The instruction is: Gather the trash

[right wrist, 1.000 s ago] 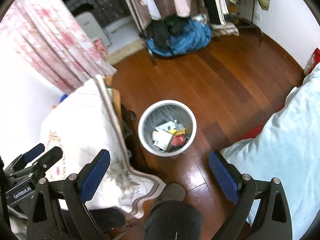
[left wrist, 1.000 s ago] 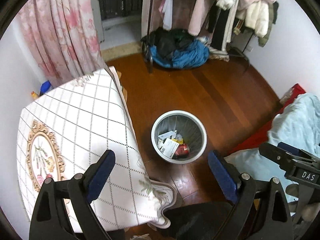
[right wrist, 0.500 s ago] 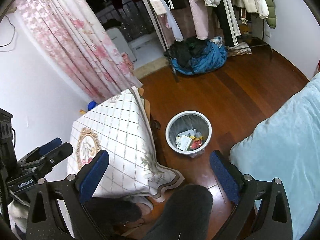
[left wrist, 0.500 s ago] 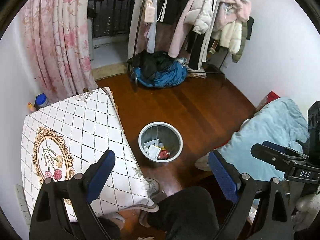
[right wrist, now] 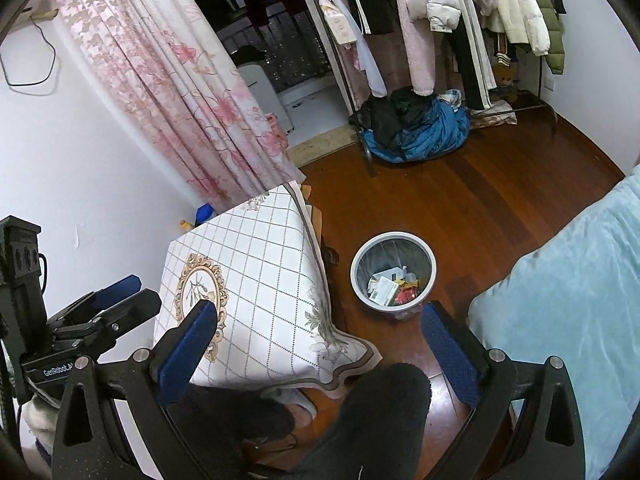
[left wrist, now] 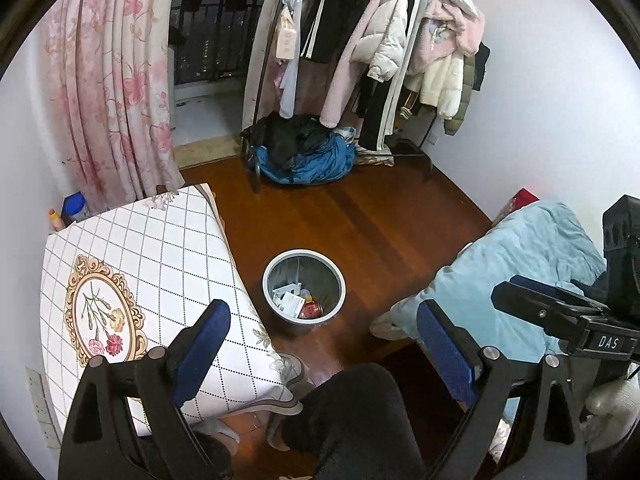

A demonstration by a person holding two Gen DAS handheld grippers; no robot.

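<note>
"DAS" shows on the right tongs [left wrist: 560, 312], "GenRobot.AI" on the left tongs [right wrist: 104, 312].

The floor [left wrist: 384, 216] is dark red-brown wood planking. White walls [left wrist: 552, 92] enclose the room. A pink floral curtain [left wrist: 108, 92] hangs far ahead on the left, beside a dark window [left wrist: 208, 40]. A clothes rack [left wrist: 380, 52] loaded with coats stands straight ahead. A table under a checked tablecloth [left wrist: 160, 264] sits near left. A light blue blanket [left wrist: 532, 264] lies near right.
</note>
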